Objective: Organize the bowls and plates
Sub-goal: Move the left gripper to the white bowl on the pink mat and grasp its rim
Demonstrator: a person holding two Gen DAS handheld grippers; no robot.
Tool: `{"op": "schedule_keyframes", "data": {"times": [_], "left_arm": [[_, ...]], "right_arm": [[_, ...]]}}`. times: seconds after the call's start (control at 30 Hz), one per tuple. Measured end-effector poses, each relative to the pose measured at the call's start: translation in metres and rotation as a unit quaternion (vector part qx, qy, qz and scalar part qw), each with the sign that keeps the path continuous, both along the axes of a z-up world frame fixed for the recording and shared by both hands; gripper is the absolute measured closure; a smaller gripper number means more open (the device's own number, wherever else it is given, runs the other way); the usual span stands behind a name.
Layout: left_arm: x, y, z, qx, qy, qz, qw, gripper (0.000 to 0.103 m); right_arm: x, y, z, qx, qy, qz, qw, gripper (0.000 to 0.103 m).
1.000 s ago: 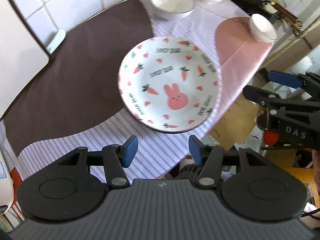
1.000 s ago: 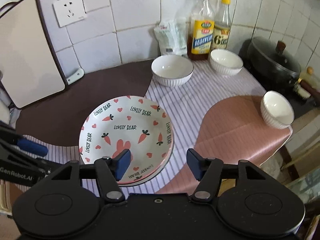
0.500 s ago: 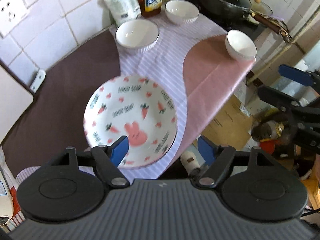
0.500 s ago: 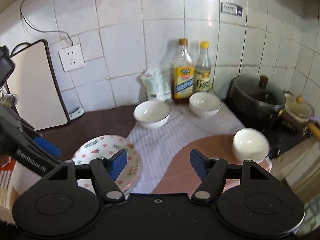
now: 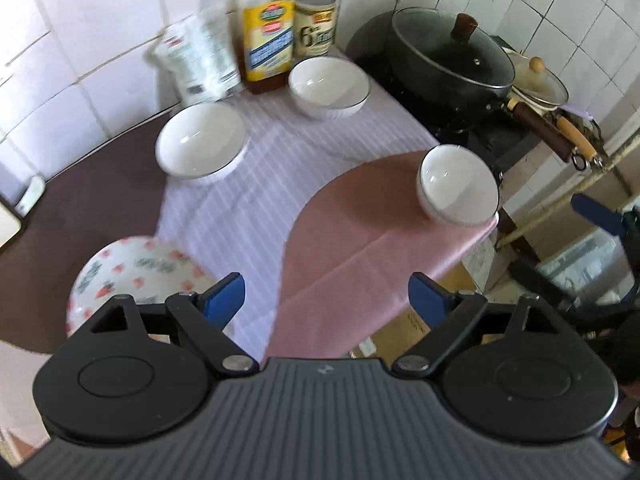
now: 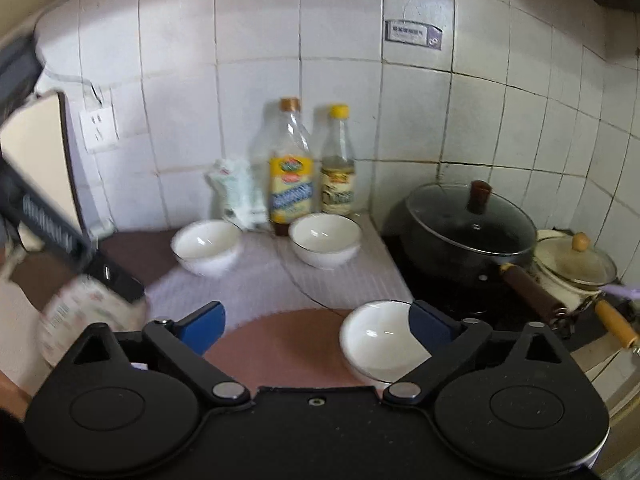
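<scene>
Carrot-print plate [image 5: 132,276] on brown cloth at counter's near left; three white bowls [image 5: 458,186] on striped and pink cloth [image 5: 360,240]. Left gripper [image 5: 324,294] and right gripper [image 6: 316,322] just opened wide, empty. Tiled wall [image 6: 400,120], lidded pan [image 6: 468,220] behind

Your left gripper with blue pads [image 5: 326,294] and right blue-padded gripper [image 6: 318,322] have both just been opening, jaws wide, nothing between them.

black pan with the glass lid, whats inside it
Nothing can be made out inside the black pan. Its glass lid is on, and through it the inside looks only dark with some glare. Whether it holds food cannot be told.
</scene>
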State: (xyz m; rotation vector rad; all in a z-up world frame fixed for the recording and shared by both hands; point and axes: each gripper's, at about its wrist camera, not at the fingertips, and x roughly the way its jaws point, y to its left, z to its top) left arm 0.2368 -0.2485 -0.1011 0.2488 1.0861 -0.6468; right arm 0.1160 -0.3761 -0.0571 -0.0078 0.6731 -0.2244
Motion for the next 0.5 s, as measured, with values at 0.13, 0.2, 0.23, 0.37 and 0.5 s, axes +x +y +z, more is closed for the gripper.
{"op": "schedule_keyframes", "data": {"times": [0.13, 0.2, 0.23, 0.37, 0.5], "left_arm": [[0.005, -0.041, -0.021, -0.009, 0.0, 0.009, 0.9999, 0.012], [0.008, -0.059, -0.03, -0.018, 0.004, 0.014, 0.9997, 0.012], [0.01, -0.069, -0.036, -0.024, 0.003, 0.012, 0.9996, 0.012], [0.014, -0.103, -0.056, -0.018, 0.005, 0.007, 0.9998, 0.012], [0.021, -0.128, -0.077, -0.022, 0.014, 0.015, 0.9995, 0.012]], "right_arm": [[-0.008, -0.032, -0.034, -0.029, 0.015, 0.007, 0.999, 0.001], [-0.007, -0.049, -0.054, -0.028, 0.028, -0.001, 0.999, 0.001], [-0.007, -0.058, -0.064, -0.022, 0.033, -0.005, 0.999, 0.001], [-0.003, -0.084, -0.102, 0.006, 0.046, -0.018, 0.999, 0.001], [0.006, -0.091, -0.134, -0.004, 0.049, -0.01, 0.999, 0.001]]}}
